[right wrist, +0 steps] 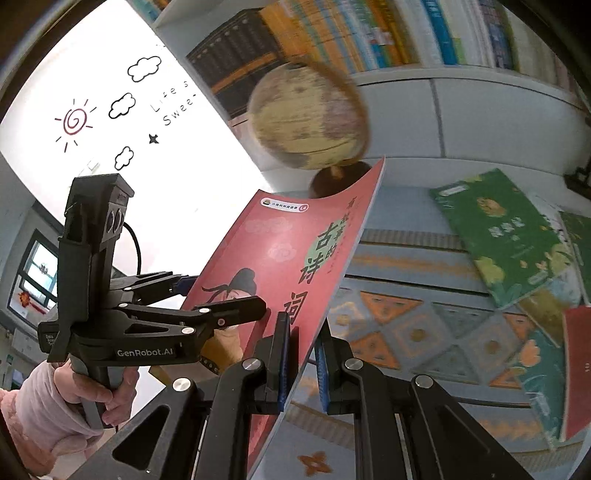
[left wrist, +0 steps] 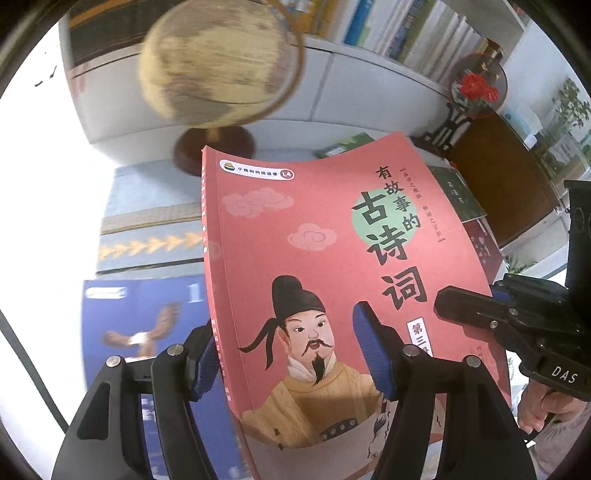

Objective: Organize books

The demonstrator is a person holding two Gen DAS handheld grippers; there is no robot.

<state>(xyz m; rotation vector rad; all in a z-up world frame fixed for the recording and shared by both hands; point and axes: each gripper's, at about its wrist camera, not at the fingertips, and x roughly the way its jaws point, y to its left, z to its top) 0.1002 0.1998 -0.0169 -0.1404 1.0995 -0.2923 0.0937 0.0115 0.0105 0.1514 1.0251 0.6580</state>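
Observation:
A red paperback (left wrist: 314,258) with a robed man on its cover is held up in the air above the table. My left gripper (left wrist: 291,354) is wide open around its spine side, one pad behind the spine and one pad (left wrist: 373,354) over the cover. My right gripper (right wrist: 301,362) is shut on the book's opposite edge (right wrist: 295,266); it also shows at the right of the left wrist view (left wrist: 465,306). A green book (right wrist: 506,236) and other books (right wrist: 576,373) lie on the table at the right.
A globe (left wrist: 218,62) on a wooden base stands behind the book. A blue book (left wrist: 147,332) lies on the patterned tablecloth (right wrist: 424,332) at the left. Shelves full of books (right wrist: 369,33) run along the back wall. A round ornament (left wrist: 476,88) stands at the right.

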